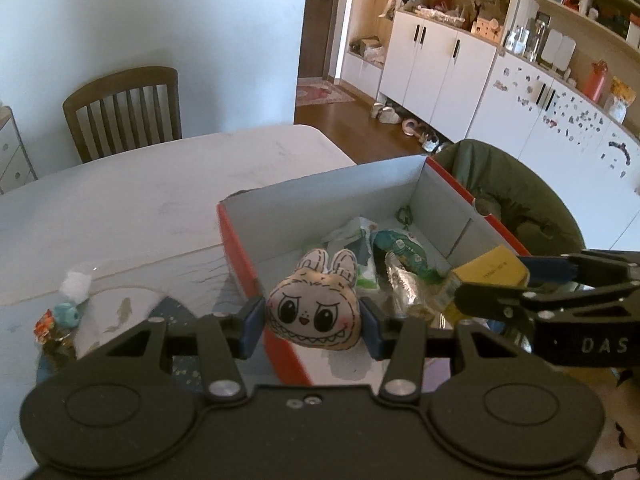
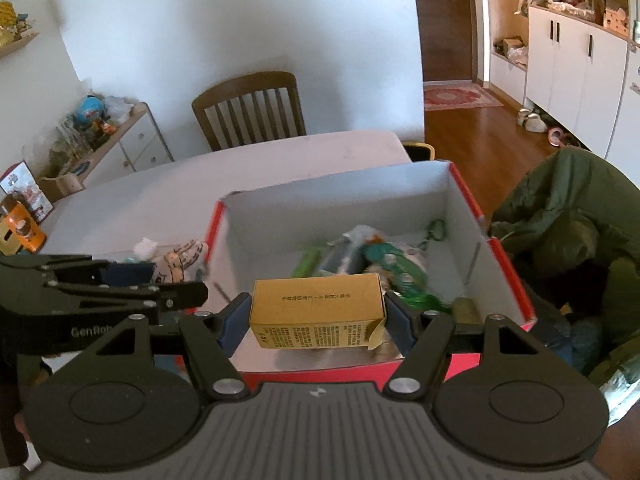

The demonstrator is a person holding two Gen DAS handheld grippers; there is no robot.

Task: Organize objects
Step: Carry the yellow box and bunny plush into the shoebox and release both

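A red cardboard box with a white inside stands on the table, also seen from the right wrist. My left gripper is shut on a bunny-face plush toy, held over the box's near left wall. My right gripper is shut on a yellow carton, held above the box's near edge. That carton and the right gripper show at the right of the left wrist view. Green packets and a foil wrapper lie inside the box.
A white table carries a patterned mat, a white wad and small trinkets left of the box. A wooden chair stands behind. A green jacket hangs at the right. An orange box sits far left.
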